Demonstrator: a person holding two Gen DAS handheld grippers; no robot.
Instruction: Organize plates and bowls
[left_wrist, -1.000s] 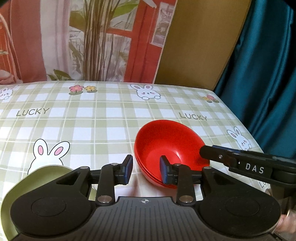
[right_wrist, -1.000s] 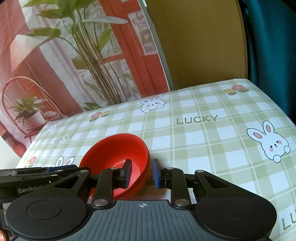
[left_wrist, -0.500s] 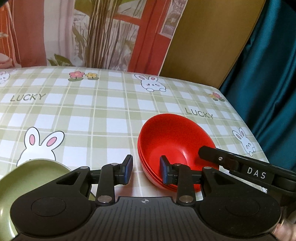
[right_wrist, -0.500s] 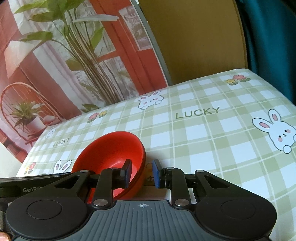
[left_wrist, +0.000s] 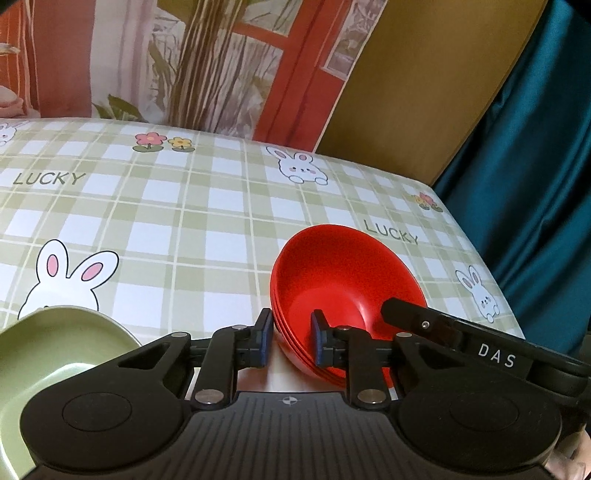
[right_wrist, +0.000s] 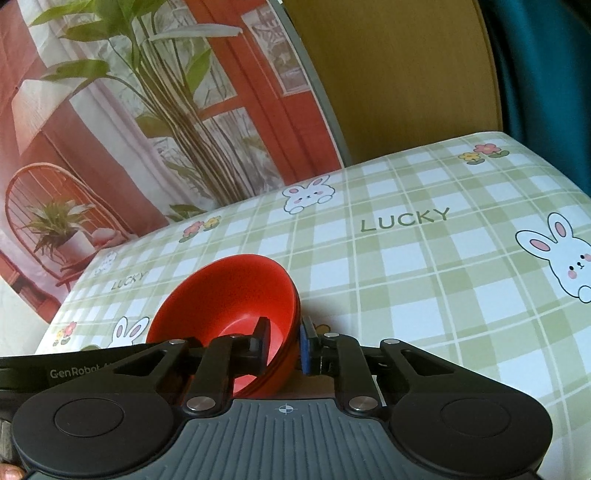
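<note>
A green plate (left_wrist: 55, 343) lies left of the red bowls (left_wrist: 343, 280), apart from them, at the near edge of the surface (left_wrist: 184, 229). The bowls are a nested stack sitting near the surface's near right corner.

The left gripper (left_wrist: 291, 341) straddles the stack's left rim, one pad outside and one inside; its jaws have just been closing and now look clamped on that rim. The right gripper (right_wrist: 286, 345) does the same on the bowls' (right_wrist: 229, 295) right rim, its jaws also just closing and now pinching the wall.

The step in hand seems to be securing the stack with both grippers. The next move likely calls for lifting both sides evenly, so the stack stays level and nested, then carrying it to where it belongs.

The surface wears a green-checked cloth with rabbits, flowers and "LUCKY". Behind the bowls hangs a backdrop printed with a plant and red doors; right of that a tan board, then a teal curtain.
</note>
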